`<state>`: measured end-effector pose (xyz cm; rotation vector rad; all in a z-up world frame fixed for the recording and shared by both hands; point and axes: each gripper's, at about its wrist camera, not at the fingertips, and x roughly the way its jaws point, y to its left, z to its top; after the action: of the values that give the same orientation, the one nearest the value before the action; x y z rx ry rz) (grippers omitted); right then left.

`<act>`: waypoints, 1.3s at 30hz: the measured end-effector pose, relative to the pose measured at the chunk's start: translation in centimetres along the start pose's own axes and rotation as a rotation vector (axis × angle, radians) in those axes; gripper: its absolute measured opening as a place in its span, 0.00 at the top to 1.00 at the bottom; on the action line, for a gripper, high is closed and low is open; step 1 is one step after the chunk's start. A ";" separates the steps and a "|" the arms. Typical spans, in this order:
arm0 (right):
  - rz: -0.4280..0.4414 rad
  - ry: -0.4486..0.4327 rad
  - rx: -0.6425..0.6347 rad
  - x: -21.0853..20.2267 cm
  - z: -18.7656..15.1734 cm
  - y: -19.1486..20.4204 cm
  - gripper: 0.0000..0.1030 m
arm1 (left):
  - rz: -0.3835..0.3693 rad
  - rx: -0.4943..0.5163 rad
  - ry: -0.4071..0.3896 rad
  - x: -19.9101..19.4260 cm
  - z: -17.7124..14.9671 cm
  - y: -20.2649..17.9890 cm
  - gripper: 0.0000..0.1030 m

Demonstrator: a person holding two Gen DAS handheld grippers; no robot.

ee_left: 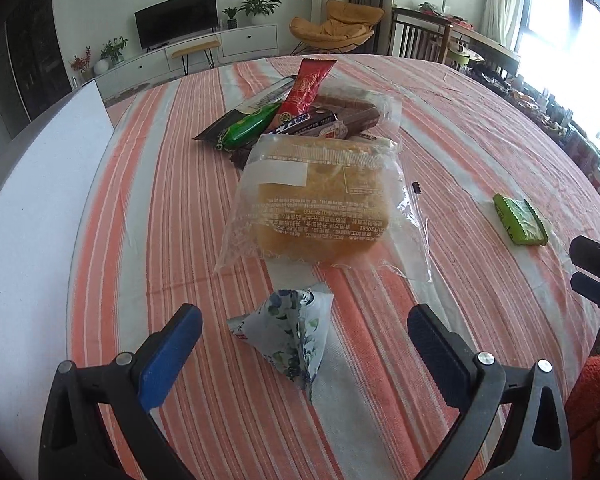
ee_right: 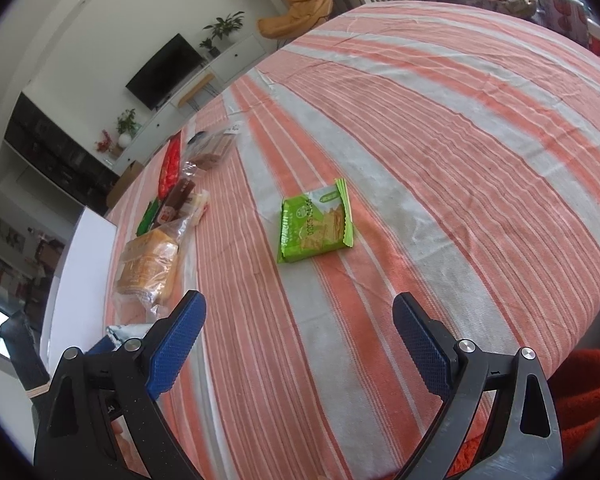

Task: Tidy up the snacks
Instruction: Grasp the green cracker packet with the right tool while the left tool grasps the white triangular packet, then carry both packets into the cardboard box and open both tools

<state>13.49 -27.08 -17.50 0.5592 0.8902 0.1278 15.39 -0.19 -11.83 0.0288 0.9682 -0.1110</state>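
Note:
My left gripper (ee_left: 304, 322) is open, its blue pads either side of a small white floral triangular packet (ee_left: 290, 330) lying on the striped tablecloth. Beyond it lies a clear bag of bread (ee_left: 320, 208), then a pile with a green packet (ee_left: 246, 126), a red stick pack (ee_left: 308, 86) and a dark chocolate bar (ee_left: 304, 122). My right gripper (ee_right: 298, 320) is open and empty above the cloth, short of a green cracker packet (ee_right: 316, 226). That packet also shows in the left wrist view (ee_left: 520, 220). The bread bag (ee_right: 150, 266) lies to the right gripper's left.
A white box or board (ee_left: 40, 208) stands along the table's left edge, also in the right wrist view (ee_right: 82, 268). A small black clip (ee_left: 416, 187) lies right of the bread. An orange cloth (ee_right: 588, 396) is at the near right edge. The right gripper's tips (ee_left: 592, 272) show at the far right.

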 end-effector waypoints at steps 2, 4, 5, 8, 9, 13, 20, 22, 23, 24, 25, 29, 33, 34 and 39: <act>0.044 -0.006 0.030 -0.2 0.1 -0.6 0.07 | -0.016 -0.014 0.026 0.6 -0.1 0.2 0.24; 0.104 -0.017 0.100 -0.4 0.2 -2.1 0.07 | 0.005 0.000 -0.008 0.4 -0.7 0.2 0.43; 0.133 -0.023 0.152 -0.5 0.2 -3.0 0.07 | 0.002 0.002 -0.020 0.1 -1.0 0.4 0.50; 0.210 -0.029 0.295 -0.4 0.5 -5.5 0.07 | -0.074 -0.041 -0.045 -0.9 -1.7 1.4 0.55; 0.208 -0.030 0.305 -0.3 0.8 -5.6 0.07 | -0.079 -0.046 -0.057 -1.3 -2.0 1.7 0.55; -0.035 0.031 0.072 1.3 3.1 -1.7 0.06 | -0.097 -0.049 -0.094 -3.1 -3.1 2.3 0.56; -0.346 0.132 -0.318 7.3 3.8 4.7 0.11 | -0.145 -0.087 -0.123 -6.1 -4.0 3.5 0.56; -0.409 0.097 -0.334 6.9 3.6 5.0 0.49 | -0.154 -0.095 -0.136 -7.2 -4.3 3.9 0.56; -0.398 0.089 -0.324 6.4 3.6 4.9 0.49 | -0.156 -0.095 -0.145 -7.7 -4.4 4.1 0.56; -0.392 0.100 -0.312 6.2 3.5 4.6 0.49 | -0.158 -0.094 -0.152 -8.1 -4.5 4.3 0.56; -0.382 0.104 -0.305 5.8 3.4 4.4 0.50 | -0.162 -0.095 -0.159 -8.6 -4.5 4.4 0.56; -0.214 0.114 -0.156 3.8 3.7 2.7 0.50 | -0.201 -0.116 -0.194 -10.7 -4.5 5.1 0.56; -0.043 0.150 -0.046 2.0 2.9 2.2 0.50 | -0.259 -0.168 -0.227 -13.4 -4.1 6.4 0.56; -0.017 0.156 -0.054 1.5 2.5 3.0 0.50 | -0.269 -0.185 -0.238 -14.2 -3.9 7.0 0.56; 0.163 0.185 -0.154 -0.8 0.9 10.9 0.50 | -0.227 -0.285 -0.316 -18.3 -3.4 12.7 0.56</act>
<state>14.96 -18.40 -10.91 0.4808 1.0045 0.3978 3.65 14.14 1.02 -0.3519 0.6616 -0.1795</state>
